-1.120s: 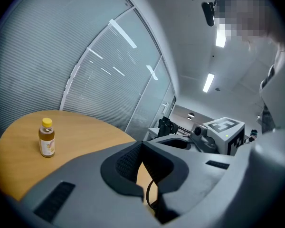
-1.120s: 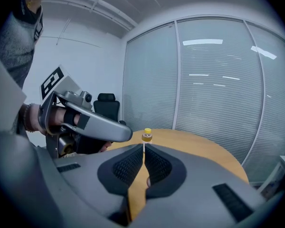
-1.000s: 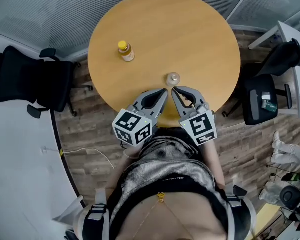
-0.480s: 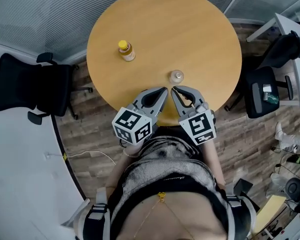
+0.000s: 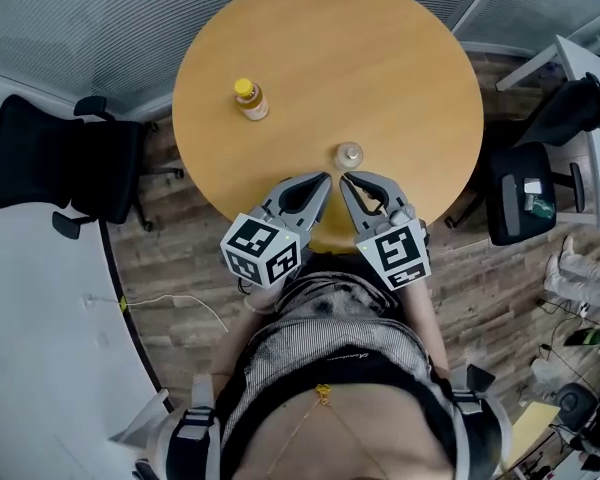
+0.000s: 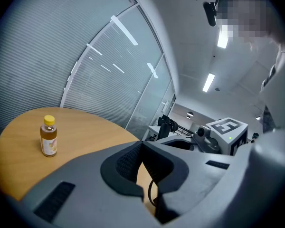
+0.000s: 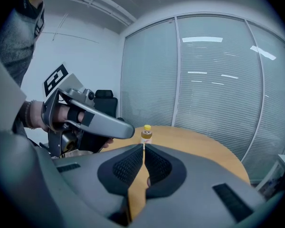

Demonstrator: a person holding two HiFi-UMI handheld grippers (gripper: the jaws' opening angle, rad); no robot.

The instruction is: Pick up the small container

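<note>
A small clear container [image 5: 349,154] with a pale lid stands near the front edge of the round wooden table [image 5: 380,58]. Just in front of it, over the table's near rim, my right gripper [image 5: 345,179] is shut with nothing in it. My left gripper [image 5: 327,178] hangs beside it, tips almost touching the right one's, also shut and empty. A yellow-capped bottle [image 5: 250,99] of amber liquid stands upright further back on the left. That bottle [image 6: 48,136] shows in the left gripper view, and the bottle [image 7: 146,135] also rises straight beyond my right jaws.
Black office chairs stand on the left [image 5: 60,158] and on the right [image 5: 525,198] of the table. Glass walls with blinds [image 5: 80,28] curve behind it. A white cable [image 5: 170,303] lies on the wood floor at the left.
Both grippers and both objects stay where they were. Only the head view has shifted slightly.
</note>
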